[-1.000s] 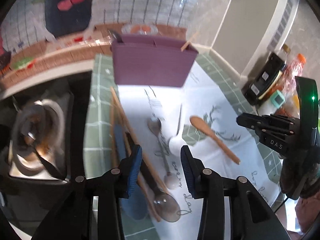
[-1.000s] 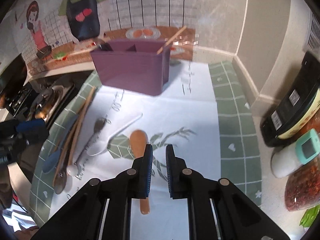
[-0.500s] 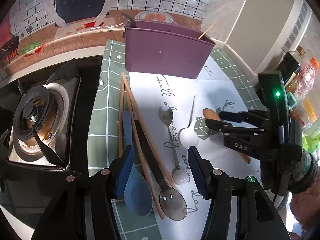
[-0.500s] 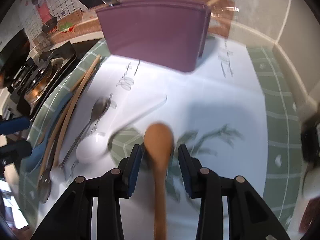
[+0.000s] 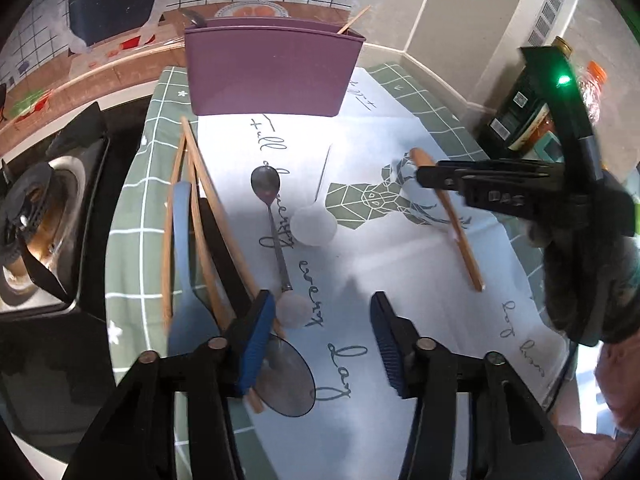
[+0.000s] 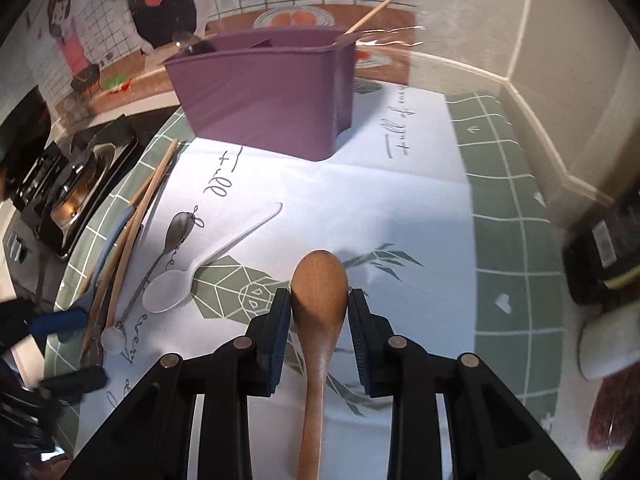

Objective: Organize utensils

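A wooden spoon (image 6: 320,280) lies flat on the printed cloth. My right gripper (image 6: 319,320) straddles its bowl, jaws closing, both pads against the bowl's sides; the left wrist view shows this gripper (image 5: 424,172) low over the spoon (image 5: 460,232). My left gripper (image 5: 320,340) hovers low over the cloth, jaws closing, pads pressing on nothing. The white knob end of a metal spoon (image 5: 266,186) lies just inside its left finger. Beside it lie chopsticks (image 5: 216,216), a blue spatula (image 5: 184,260), a dark ladle (image 5: 286,376) and a white plastic spoon (image 5: 314,224). The purple caddy (image 5: 272,68) stands behind.
A gas stove (image 5: 32,216) borders the cloth on the left. Bottles and jars (image 5: 524,120) crowd the right by the wall. The caddy (image 6: 264,96) holds a chopstick and a spoon. A gloved hand (image 5: 580,280) grips the right tool.
The right gripper went from nearly shut to wider, sank over the wooden spoon's bowl and now closes on it. The left gripper dropped closer to the utensils at the cloth's left.
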Demonstrator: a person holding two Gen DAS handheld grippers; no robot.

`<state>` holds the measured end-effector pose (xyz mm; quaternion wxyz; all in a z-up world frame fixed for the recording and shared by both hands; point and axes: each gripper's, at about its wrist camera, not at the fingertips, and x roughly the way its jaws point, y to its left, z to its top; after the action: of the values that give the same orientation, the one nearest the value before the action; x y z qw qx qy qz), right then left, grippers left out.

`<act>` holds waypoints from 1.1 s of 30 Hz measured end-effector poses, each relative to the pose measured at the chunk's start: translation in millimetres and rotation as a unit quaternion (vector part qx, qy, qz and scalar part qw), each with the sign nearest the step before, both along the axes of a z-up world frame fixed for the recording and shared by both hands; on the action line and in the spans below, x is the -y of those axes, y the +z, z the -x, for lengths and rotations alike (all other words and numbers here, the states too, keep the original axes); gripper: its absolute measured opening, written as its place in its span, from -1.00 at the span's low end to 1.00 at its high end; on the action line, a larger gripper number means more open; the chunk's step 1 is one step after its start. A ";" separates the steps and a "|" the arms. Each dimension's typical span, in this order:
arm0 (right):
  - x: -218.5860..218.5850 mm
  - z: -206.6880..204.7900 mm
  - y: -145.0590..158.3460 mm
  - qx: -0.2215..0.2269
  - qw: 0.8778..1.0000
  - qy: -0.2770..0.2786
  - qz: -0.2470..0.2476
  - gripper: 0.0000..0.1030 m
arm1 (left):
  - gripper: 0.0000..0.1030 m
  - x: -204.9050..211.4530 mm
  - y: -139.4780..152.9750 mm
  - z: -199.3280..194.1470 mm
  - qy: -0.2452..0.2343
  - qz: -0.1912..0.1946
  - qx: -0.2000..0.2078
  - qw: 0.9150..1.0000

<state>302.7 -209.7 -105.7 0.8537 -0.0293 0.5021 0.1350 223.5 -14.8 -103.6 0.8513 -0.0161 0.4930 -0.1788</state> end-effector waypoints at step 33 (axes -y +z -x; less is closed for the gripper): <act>0.2 53.4 69.7 0.077 0.997 -0.019 -0.006 -0.47 | -0.82 -32.1 96.0 15.6 0.038 0.002 0.153 0.988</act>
<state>249.3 -209.9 -36.0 0.8924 -0.0248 0.4346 0.1192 207.8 17.4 -7.6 0.9227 -0.0093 0.3559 -0.1479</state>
